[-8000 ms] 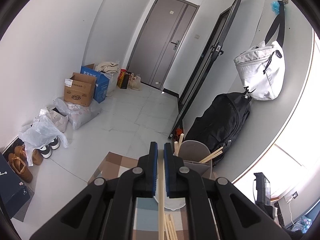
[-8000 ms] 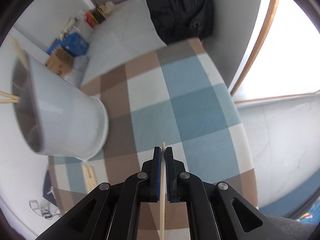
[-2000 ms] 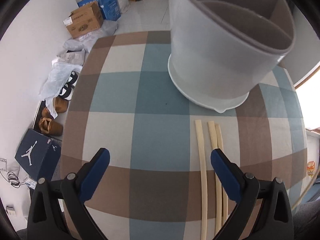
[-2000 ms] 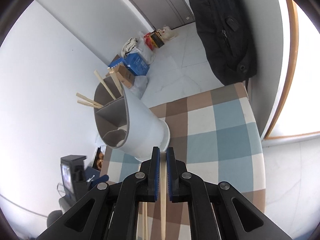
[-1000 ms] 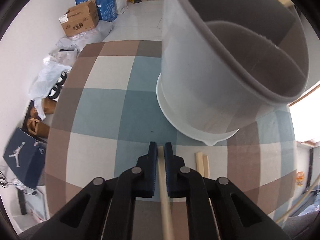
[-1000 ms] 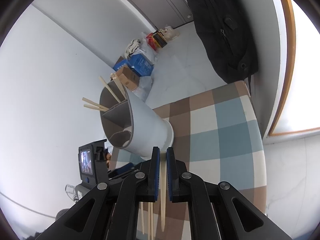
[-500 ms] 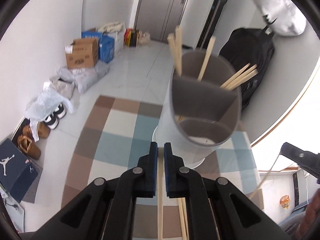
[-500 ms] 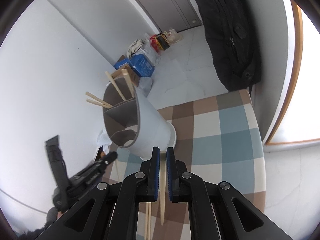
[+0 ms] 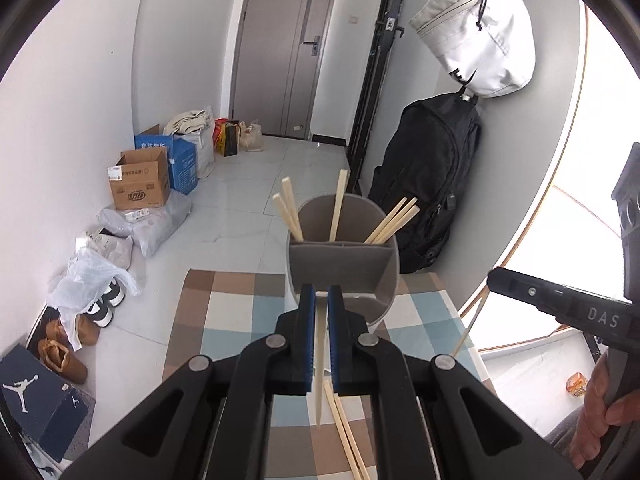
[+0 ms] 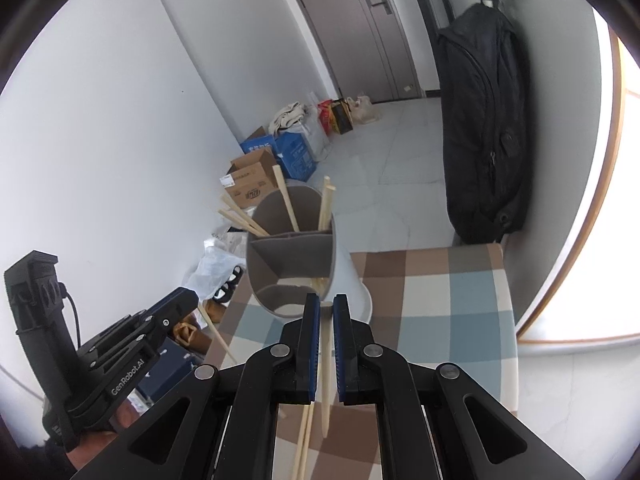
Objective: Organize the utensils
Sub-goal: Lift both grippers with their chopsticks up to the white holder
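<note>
Jaws of the left gripper [image 9: 319, 320] are pressed together on a single chopstick [image 9: 319, 384], which hangs through the pads with its long axis close to vertical and its tip pointing down toward the checked tablecloth [image 9: 236, 312]. The right gripper [image 10: 326, 328] is likewise pinching one chopstick [image 10: 327, 392], also hanging tip-down, nearly upright.

Directly ahead of and below the left gripper stands the grey divided holder [image 9: 340, 264], on the far part of the table. Its near compartments appear empty from this view; its rear compartment holds several chopsticks [image 9: 336, 210] leaning outward. In the left wrist view the holder's near rim lies just beyond the fingertips, on the centre line of the gripper. In the right wrist view the holder [image 10: 292, 264] sits ahead and slightly to the left of the fingertips.

Judgement: both held sticks are already aligned for a vertical drop, so the coming move depends on carrying each tip forward over the rim. The left gripper appears slightly better centred on the holder; which is nearer cannot be told for certain.

Two or more loose chopsticks [image 9: 344, 428] lie on the cloth beneath the grippers, long axes running roughly toward the holder.
</note>
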Motion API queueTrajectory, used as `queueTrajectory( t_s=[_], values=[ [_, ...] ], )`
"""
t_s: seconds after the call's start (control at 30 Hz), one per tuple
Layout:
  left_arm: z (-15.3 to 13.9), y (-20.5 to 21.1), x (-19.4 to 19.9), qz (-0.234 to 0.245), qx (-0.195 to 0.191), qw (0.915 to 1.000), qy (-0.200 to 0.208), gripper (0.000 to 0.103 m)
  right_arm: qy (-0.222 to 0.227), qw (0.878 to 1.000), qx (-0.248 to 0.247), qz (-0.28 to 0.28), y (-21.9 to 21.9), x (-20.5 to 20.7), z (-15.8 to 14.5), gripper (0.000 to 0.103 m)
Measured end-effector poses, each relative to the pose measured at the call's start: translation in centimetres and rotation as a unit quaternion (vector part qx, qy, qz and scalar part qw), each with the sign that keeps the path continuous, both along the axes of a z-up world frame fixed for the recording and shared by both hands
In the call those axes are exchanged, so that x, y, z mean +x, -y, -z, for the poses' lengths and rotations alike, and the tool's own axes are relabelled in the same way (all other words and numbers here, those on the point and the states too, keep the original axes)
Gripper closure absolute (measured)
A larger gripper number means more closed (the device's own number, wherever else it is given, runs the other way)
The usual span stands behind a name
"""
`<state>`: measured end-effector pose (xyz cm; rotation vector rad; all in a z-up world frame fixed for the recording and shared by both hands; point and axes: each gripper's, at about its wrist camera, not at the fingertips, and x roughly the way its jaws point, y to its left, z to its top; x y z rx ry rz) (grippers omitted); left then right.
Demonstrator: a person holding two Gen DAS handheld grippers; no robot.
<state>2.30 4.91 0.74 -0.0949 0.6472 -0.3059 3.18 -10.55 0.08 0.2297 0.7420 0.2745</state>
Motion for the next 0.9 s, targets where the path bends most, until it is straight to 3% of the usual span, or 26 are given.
queueTrajectory(
  t_s=[0.47, 0.9],
  values=[
    [-4.0, 0.8, -0.7, 0.038, 0.007, 0.9990, 0.022, 0.101, 0.039, 0.999, -0.031, -0.008, -2.5, 0.4, -5.3, 0.097],
    [-11.3, 1.4, 2.1, 0.039, 0.008, 0.9977, 0.055, 0.101, 0.069, 0.997, -0.029, -0.002, -2.9, 3.9, -13.1, 0.097]
  ],
)
